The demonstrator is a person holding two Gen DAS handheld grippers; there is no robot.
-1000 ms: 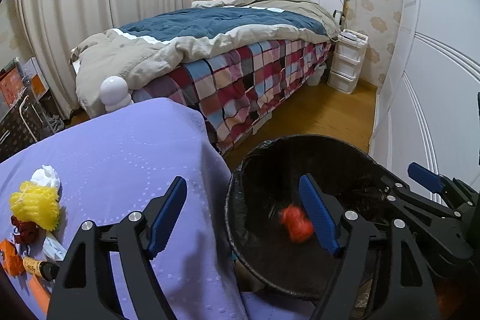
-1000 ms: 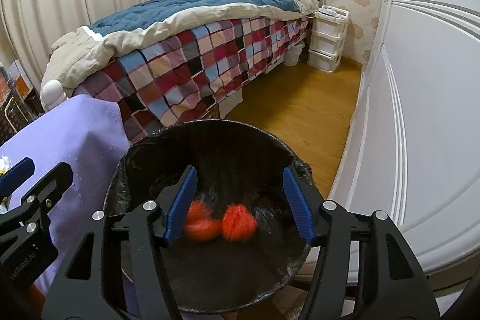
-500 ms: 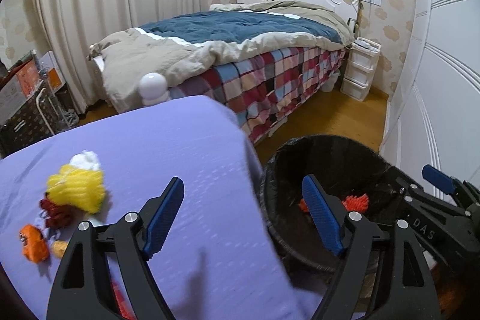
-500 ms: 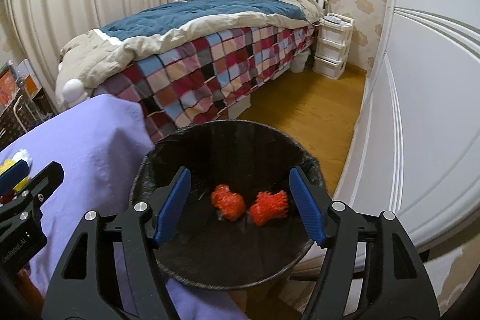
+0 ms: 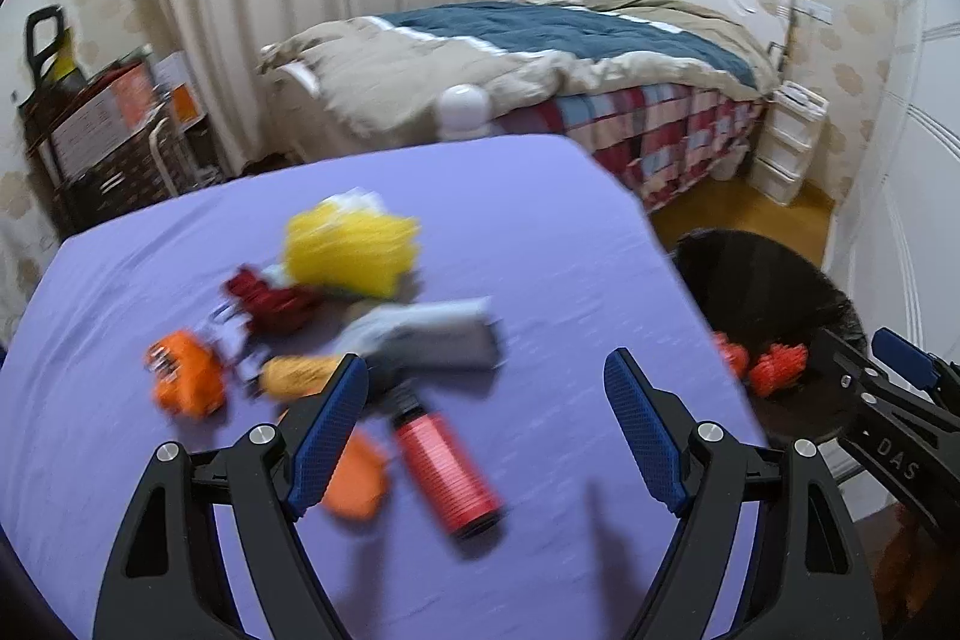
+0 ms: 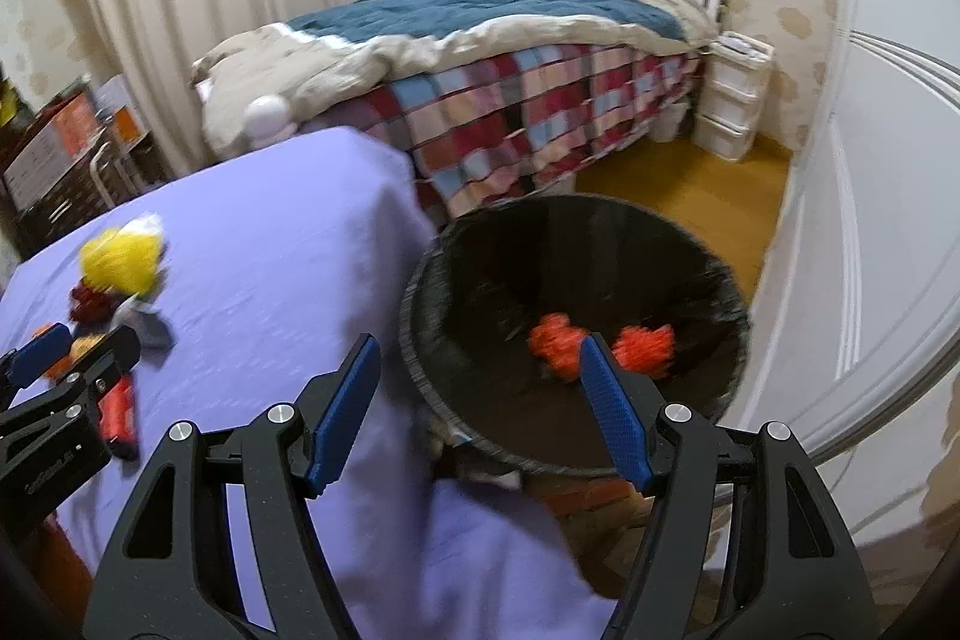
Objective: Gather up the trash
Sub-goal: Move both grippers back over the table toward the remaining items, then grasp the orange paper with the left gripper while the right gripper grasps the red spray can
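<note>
Both claws, the left claw and right claw, are spread and empty; two orange scraps lie in the bin. Next: pinch the red tube near the surface's front edge.

Two handheld grippers angled downward — the left gripper had its blue-padded jaws spread wide with nothing between them; the right gripper, alongside it, was likewise parted and empty.

Bed (checked skirt), drawers
</note>
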